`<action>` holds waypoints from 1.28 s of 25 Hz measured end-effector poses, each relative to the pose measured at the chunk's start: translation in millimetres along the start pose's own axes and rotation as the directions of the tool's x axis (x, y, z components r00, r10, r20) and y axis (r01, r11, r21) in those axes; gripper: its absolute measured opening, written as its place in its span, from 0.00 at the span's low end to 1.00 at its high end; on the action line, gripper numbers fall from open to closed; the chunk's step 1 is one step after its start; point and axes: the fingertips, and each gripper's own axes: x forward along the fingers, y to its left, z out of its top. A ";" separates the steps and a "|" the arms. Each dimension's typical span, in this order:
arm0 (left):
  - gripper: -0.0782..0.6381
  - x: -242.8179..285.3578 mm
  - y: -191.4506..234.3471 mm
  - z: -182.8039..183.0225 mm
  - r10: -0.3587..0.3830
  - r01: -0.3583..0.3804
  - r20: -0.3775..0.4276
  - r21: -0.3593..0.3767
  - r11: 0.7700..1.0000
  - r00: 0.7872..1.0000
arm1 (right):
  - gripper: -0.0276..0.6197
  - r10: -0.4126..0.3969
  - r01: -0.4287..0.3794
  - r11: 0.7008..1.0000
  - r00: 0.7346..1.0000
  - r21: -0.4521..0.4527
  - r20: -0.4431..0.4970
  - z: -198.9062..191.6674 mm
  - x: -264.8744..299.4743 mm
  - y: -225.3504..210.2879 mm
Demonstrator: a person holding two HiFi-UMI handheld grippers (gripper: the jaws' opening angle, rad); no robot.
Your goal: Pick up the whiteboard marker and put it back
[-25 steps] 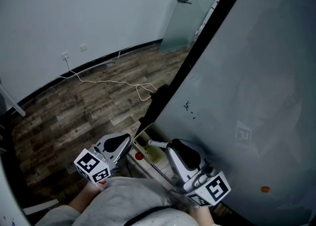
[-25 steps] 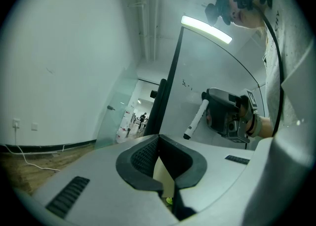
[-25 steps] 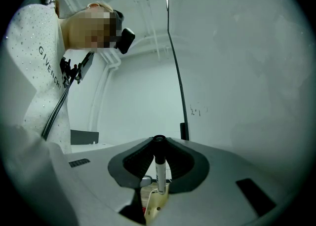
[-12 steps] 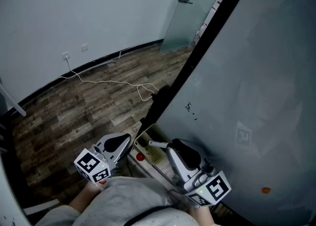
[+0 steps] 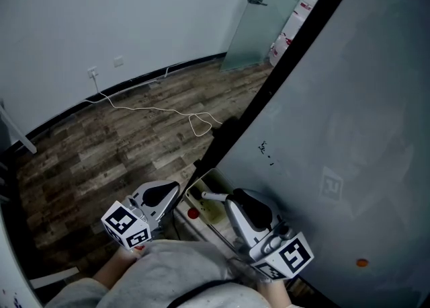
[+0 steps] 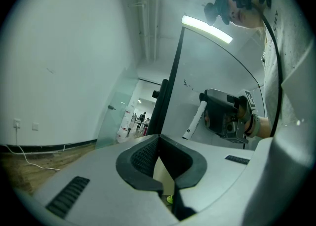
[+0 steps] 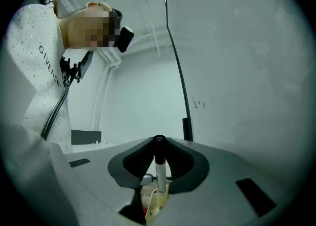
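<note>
Jaws, left gripper (image 5: 171,194) (image 6: 158,141): pads closed tip to tip, nothing gripped between them; the gripper points level.
Below the left jaws: a cream tray (image 5: 209,214) shows through the slit under the closed pads, with a small yellow-green item that cannot be identified.
Ahead of the left jaws: wood floor (image 5: 121,145) with a loose white cable (image 5: 168,111) lying on it, well apart from the tips.
Right of the left jaws: the tray holds a small red item (image 5: 191,214), near the tips.
Whiteboard marker (image 5: 211,196) (image 7: 159,170) (image 6: 193,121): white barrel, clamped crosswise at the right gripper's tips; one end stands flush with the pads and the barrel extends out of the jaws over the tray.
Jaws, right gripper (image 5: 230,200) (image 7: 159,141): part-way closed, both pads pressing on the marker barrel; the gripper points level.
Below the right jaws: the same cream tray, just beneath the marker; contact cannot be confirmed.
Right of the right jaws: whiteboard (image 5: 349,118) (image 7: 247,72), a large grey panel with a black edge frame and a few small dark marks, just beside the gripper body.
</note>
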 end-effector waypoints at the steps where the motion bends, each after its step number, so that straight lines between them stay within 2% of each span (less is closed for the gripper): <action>1: 0.13 -0.5 -0.1 0.3 0.001 -0.001 -0.001 -0.004 1.000 1.000 | 0.18 0.001 -0.001 1.000 1.000 0.001 -0.002 -0.5 0.5 0.4; 7: 0.13 -0.3 -1.3 0.7 0.005 -0.005 -0.009 -0.002 1.000 1.000 | 0.18 0.010 -0.010 1.000 1.000 0.009 -0.010 -4.4 2.4 -0.2; 19: 0.13 3.4 -10.9 -6.1 -0.037 0.037 -0.029 0.028 0.999 0.999 | 0.18 0.002 -0.002 1.000 1.000 0.013 -0.014 -5.9 -1.8 -1.5; 24: 0.13 3.7 -9.5 -3.4 -0.031 0.031 -0.022 -0.003 1.000 0.999 | 0.18 0.000 0.000 1.000 1.000 0.014 -0.016 -6.7 -2.4 -1.9; 32: 0.13 4.8 -8.5 -6.0 -0.025 0.025 -0.026 -0.010 1.000 0.999 | 0.18 -0.001 0.002 1.000 1.000 0.021 -0.019 -9.0 -3.4 -3.9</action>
